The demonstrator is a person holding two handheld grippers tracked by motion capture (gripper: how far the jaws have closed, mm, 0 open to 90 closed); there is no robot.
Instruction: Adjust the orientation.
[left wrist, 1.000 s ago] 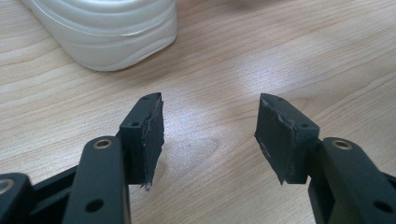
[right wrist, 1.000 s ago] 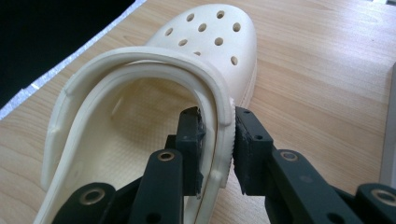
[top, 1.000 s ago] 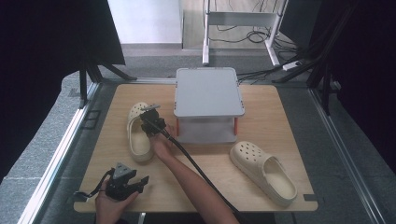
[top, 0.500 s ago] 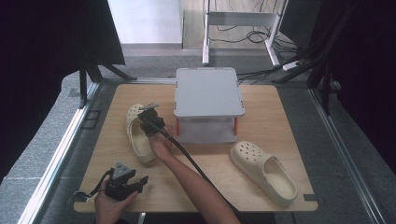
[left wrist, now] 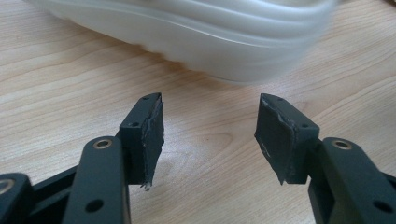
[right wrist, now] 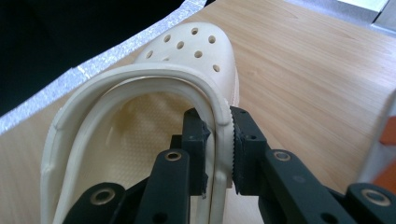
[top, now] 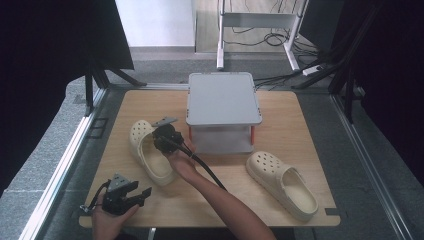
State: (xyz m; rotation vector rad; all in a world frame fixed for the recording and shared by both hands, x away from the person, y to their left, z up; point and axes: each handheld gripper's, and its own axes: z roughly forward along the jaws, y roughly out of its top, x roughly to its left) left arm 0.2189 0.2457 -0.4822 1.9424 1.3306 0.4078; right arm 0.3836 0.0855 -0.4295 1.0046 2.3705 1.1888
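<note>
Resting low at the near left corner of the table [top: 300,107], the left gripper [top: 131,196] is held in the person's left hand [top: 105,222] with its jaws spread wide and nothing between them. In the left gripper view its pads [left wrist: 154,135] frame bare wood, and just ahead of them lies the pale side of the left clog [left wrist: 196,35], close but apart from the jaws.

Beyond it, the right hand [top: 181,162] reaches across the board with the right gripper [top: 162,140] set on that same clog [top: 150,155]. The right gripper view shows the jaws pinched on the clog's side wall [right wrist: 219,126], one pad inside the opening and one outside against the ribbed edge; the perforated toe [right wrist: 196,46] lies ahead of the jaws, toward the table's taped edge.

To the right of that gripper, just beside it, stands a grey rack [top: 222,97] with a flat top shelf on short red-tipped legs. Further right and nearer the person lies the other clog [top: 282,182], well apart from both grippers, its toe pointing toward the rack.
</note>
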